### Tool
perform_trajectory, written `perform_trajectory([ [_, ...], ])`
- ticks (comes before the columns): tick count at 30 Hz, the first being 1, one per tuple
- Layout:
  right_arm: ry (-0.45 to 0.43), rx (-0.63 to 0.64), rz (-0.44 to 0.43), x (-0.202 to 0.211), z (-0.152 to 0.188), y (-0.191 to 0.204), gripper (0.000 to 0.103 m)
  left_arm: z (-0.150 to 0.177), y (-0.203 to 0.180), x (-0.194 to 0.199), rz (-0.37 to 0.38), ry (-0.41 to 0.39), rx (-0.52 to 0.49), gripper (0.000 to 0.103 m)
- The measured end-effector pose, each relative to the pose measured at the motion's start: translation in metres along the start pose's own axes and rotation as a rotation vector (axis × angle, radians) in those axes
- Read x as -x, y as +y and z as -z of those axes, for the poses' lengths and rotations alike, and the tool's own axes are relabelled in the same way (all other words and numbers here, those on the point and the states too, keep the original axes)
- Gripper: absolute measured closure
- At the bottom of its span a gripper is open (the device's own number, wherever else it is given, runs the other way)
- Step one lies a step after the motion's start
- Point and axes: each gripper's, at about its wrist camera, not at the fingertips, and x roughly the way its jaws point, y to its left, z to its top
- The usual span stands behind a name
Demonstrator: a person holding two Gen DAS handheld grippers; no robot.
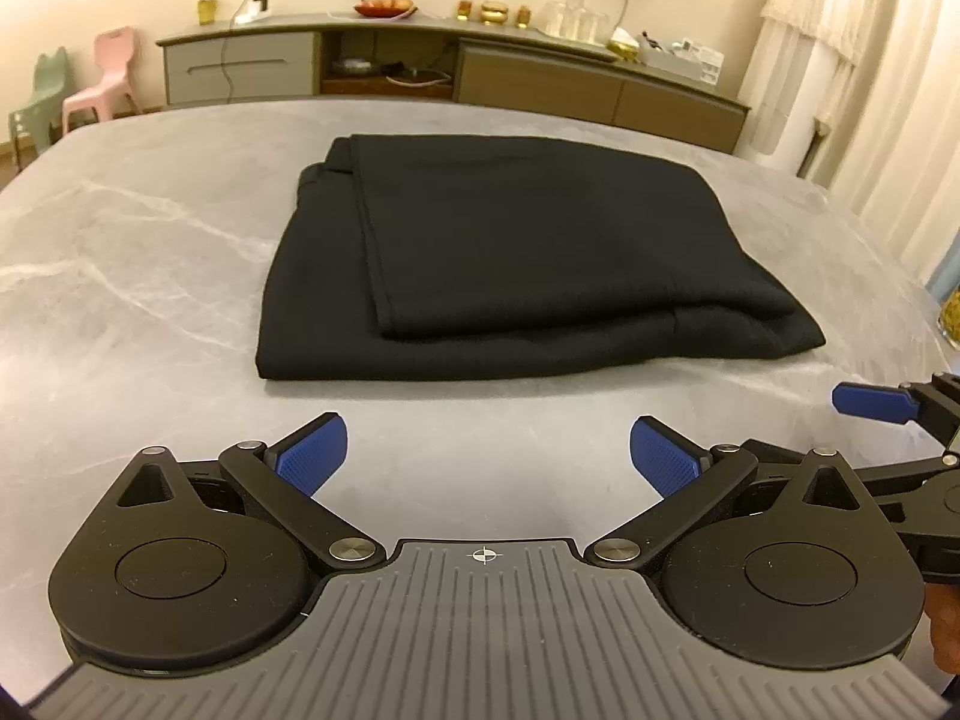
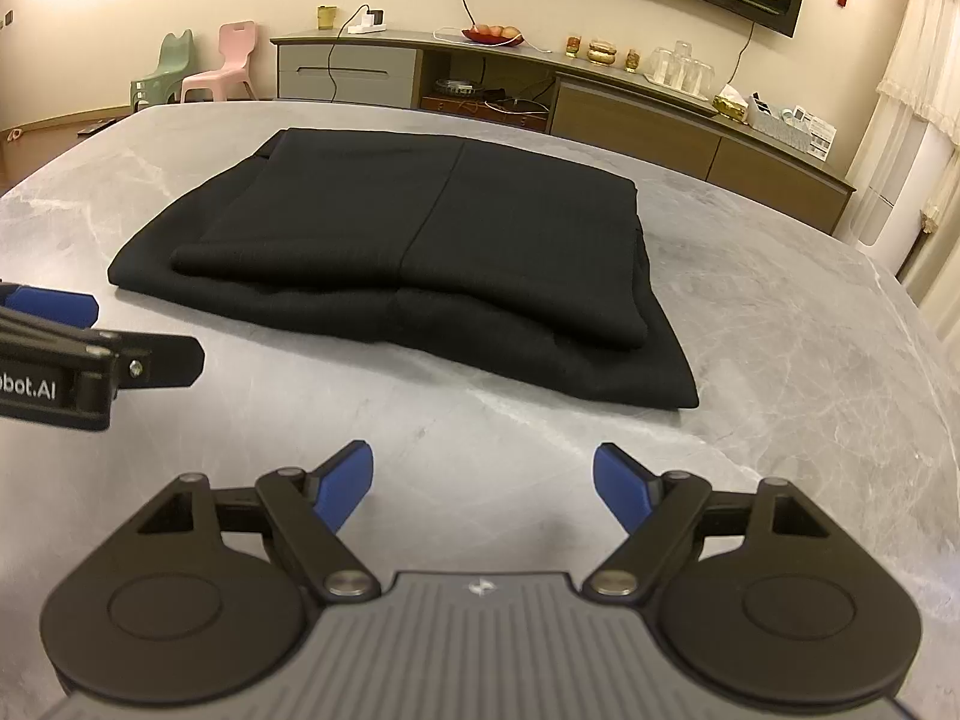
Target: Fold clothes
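Observation:
A black garment (image 1: 510, 252) lies folded into a flat, layered rectangle on the grey marble table (image 1: 120, 276); the right wrist view shows the same black garment (image 2: 420, 252) with a seam down its top layer. My left gripper (image 1: 487, 459) hovers over bare table just in front of the fold, open, nothing between its blue pads. My right gripper (image 2: 483, 483) is also open and empty, short of the garment's near edge. One blue fingertip (image 1: 870, 402) of the right gripper pokes in at the right of the left wrist view. The left gripper's fingertip (image 2: 51, 306) shows at the left edge.
A long sideboard (image 2: 600, 102) stands behind the table with a fruit plate (image 2: 495, 33), glasses and gold ornaments on it. Two small plastic chairs (image 2: 204, 69), green and pink, stand at the back left. Curtains (image 2: 924, 78) hang at the right.

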Motion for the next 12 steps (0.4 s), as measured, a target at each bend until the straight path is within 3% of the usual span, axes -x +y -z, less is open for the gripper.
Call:
perform_trajectory([
  [12,0.004,0.009,-0.002,-0.001,0.0005,0.0012,0.021,0.0018,-0.0025,-0.0036,0.003,0.014,-0.008,0.011],
])
